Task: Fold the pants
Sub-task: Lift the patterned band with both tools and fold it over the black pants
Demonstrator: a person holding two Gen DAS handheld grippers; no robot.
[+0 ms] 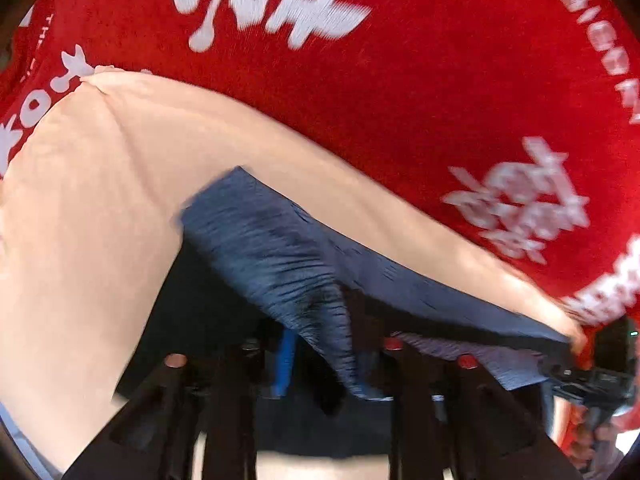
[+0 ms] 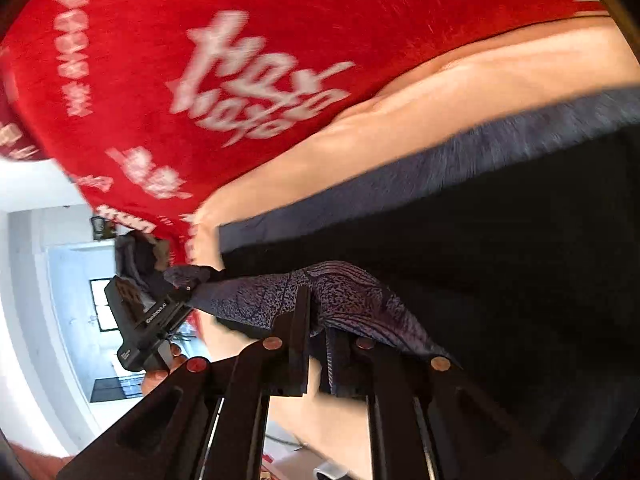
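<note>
The pants (image 1: pixel 276 248) are blue-grey patterned cloth, lifted and stretched in the air between both grippers. My left gripper (image 1: pixel 320 368) is shut on one end of the cloth, which drapes over its fingers. My right gripper (image 2: pixel 320 344) is shut on the other end of the pants (image 2: pixel 348 300). In the right wrist view the left gripper (image 2: pixel 160 320) shows at left, clamping the far end. In the left wrist view the right gripper (image 1: pixel 580 376) shows at the right edge, holding the cloth's corner. Both views are motion-blurred.
The person's red shirt with white lettering (image 1: pixel 360 80) fills the top of both views, with bare arms (image 1: pixel 100 200) beside the cloth. A bright white room with a window (image 2: pixel 60 280) shows at left in the right wrist view.
</note>
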